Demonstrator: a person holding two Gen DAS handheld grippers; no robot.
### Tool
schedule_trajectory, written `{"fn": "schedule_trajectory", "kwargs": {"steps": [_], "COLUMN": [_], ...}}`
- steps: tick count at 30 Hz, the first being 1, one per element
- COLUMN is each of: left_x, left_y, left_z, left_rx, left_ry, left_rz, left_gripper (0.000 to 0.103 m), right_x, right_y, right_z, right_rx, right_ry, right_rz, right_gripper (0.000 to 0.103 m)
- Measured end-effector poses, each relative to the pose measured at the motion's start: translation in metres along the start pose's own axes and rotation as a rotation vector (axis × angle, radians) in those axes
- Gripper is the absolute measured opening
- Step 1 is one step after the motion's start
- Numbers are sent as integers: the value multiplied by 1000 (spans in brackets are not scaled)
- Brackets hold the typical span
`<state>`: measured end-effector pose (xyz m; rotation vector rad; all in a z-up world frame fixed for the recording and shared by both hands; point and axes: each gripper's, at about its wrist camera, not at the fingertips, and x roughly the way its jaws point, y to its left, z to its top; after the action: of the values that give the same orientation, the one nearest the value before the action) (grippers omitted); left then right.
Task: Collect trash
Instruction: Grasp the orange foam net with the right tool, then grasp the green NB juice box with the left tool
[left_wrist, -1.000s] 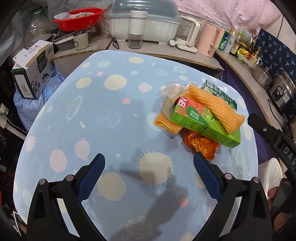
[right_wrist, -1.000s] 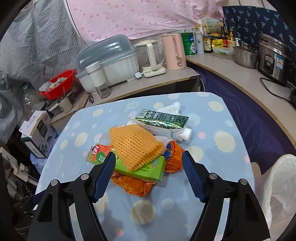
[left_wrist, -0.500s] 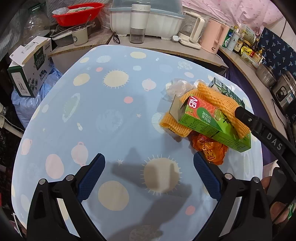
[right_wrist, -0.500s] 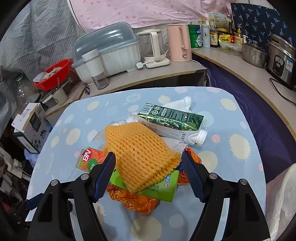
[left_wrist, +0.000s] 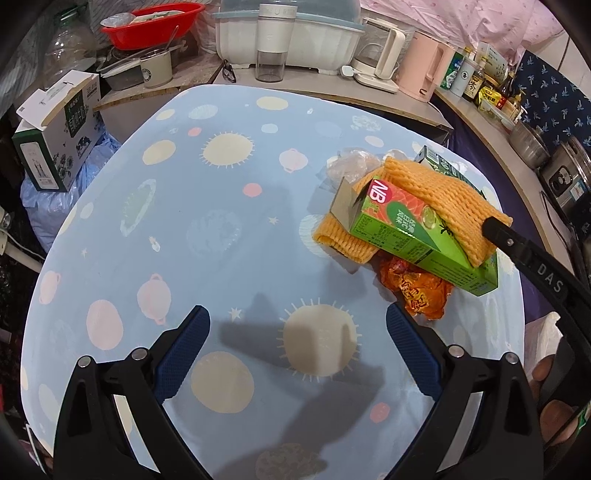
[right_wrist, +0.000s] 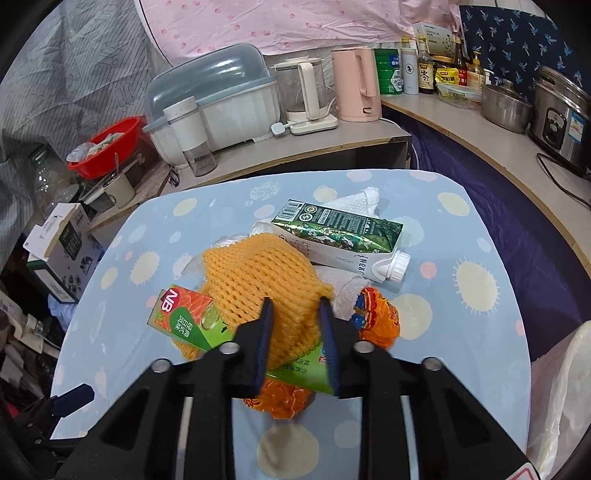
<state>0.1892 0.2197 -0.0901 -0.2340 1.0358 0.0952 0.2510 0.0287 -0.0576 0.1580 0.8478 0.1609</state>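
A trash pile lies on the blue dotted table (left_wrist: 221, 229): an orange foam net (right_wrist: 258, 273), a green NB juice box (right_wrist: 184, 321), a dark green milk carton (right_wrist: 340, 236), an orange wrapper (right_wrist: 376, 317) and white tissue (right_wrist: 354, 199). My right gripper (right_wrist: 295, 314) has closed on the near edge of the foam net; it also shows in the left wrist view (left_wrist: 495, 227) touching the net (left_wrist: 436, 192). My left gripper (left_wrist: 297, 328) is open and empty over bare table, left of the pile. The juice box (left_wrist: 406, 229) lies under the net.
A white plastic bag (right_wrist: 561, 398) hangs off the table's right edge. A counter behind holds a dish rack (right_wrist: 218, 103), kettles (right_wrist: 354, 85), bottles and a rice cooker (right_wrist: 561, 110). A cardboard box (left_wrist: 55, 129) and a red basin (left_wrist: 151, 22) stand at the left.
My right gripper moved forward over the pile and closed from wide open onto the foam net. My left gripper moved slightly forward and stayed open.
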Motion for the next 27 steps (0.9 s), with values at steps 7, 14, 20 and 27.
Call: {"fn": "schedule_trajectory", "kwargs": {"steps": [7,14,20,27], "left_x": [-1,5,25,57], "left_y": [-15,-45,-79,-112], "left_z": [1,17,45,66], "left_rx": [18,10,-85,-144], "left_ry": [11,29,82,132], "left_rz": [-42,-108,-70,110], "left_gripper": [92,93,93,93], "right_x": [-34,-80,-99,-100], "right_y": [-12,-58,-94,-115], "right_z": [-11,-34,-46,-48], "right_rx": [-1,87,142,180], "right_ry": [-44,-80,-92,-96], "right_rz": [-2,-46,-102,-105], "right_gripper": [10,10,10,10]}}
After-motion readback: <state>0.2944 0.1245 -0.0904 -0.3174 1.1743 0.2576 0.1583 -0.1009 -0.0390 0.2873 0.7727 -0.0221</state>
